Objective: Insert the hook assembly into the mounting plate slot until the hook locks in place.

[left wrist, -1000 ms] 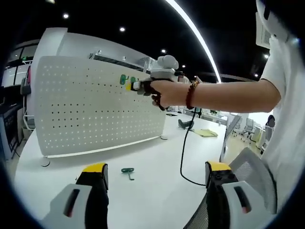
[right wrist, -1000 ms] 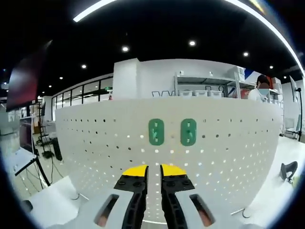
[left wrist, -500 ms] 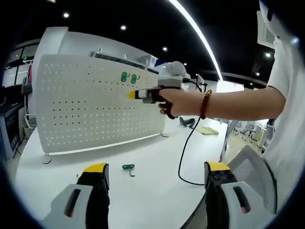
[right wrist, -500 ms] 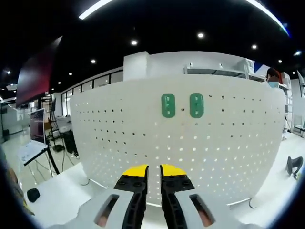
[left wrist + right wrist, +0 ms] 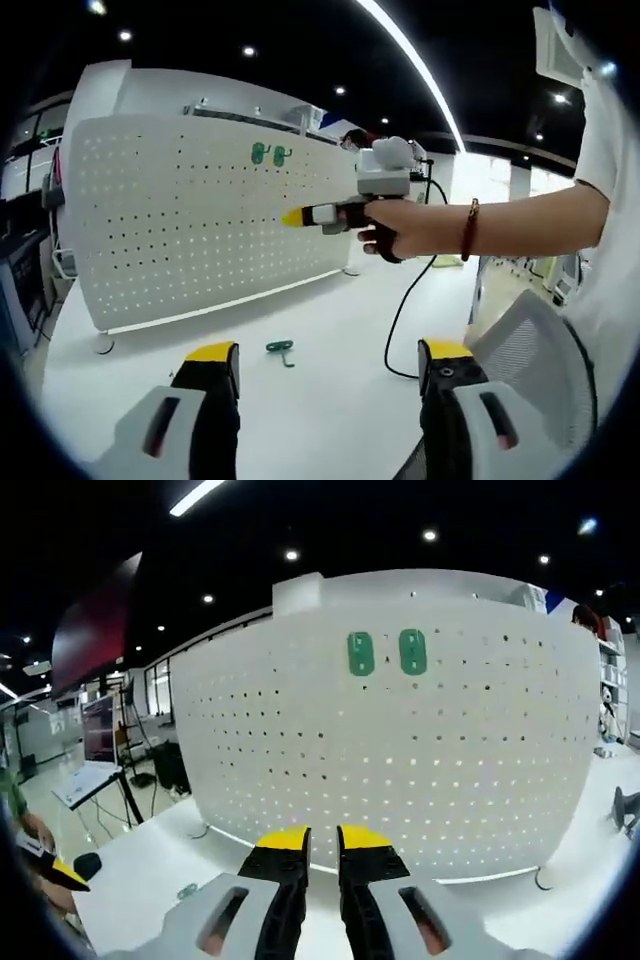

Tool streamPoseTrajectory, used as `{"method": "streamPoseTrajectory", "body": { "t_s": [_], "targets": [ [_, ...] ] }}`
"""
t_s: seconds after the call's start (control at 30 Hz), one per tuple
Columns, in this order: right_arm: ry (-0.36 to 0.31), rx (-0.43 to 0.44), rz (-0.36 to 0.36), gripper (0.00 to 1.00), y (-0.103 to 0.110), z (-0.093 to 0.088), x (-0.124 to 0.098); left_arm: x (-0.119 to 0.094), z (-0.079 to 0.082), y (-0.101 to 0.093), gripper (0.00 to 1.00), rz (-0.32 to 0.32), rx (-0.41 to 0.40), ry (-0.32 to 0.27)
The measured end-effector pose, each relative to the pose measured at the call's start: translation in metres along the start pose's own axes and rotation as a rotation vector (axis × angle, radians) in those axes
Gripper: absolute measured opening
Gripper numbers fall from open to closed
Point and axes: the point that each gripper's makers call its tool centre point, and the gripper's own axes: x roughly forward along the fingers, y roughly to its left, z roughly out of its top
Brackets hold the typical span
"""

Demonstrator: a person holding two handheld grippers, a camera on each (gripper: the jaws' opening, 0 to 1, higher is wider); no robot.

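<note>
You've got two green oval mounting plates (image 5: 386,652) side by side high on the white perforated pegboard (image 5: 400,760), and one green hook assembly (image 5: 281,349) lying loose on the white table (image 5: 320,400) at twelve o'clock from your left gripper (image 5: 328,385), whose jaws gape wide and empty. Your right gripper (image 5: 322,865) has its yellow tips almost together, nothing between them. Around you, a dark ceiling with spotlights and a light strip. Since a second ago, your right gripper has pulled back from the board and dropped below the plates.
</note>
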Motion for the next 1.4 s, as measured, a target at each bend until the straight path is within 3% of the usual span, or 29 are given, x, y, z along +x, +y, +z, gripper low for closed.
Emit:
{"method": "streamPoseTrajectory", "body": {
  "t_s": [0.7,1.4],
  "targets": [
    [0.088,0.047,0.06,0.12,0.006,-0.06,-0.038,0.028,-0.017,0.019,0.62,0.013,0.048,0.119],
    [0.119,0.099,0.096,0.13,0.012,-0.082,-0.066,0.054,-0.032,0.032,0.55,0.022,0.125,0.221]
  ]
}}
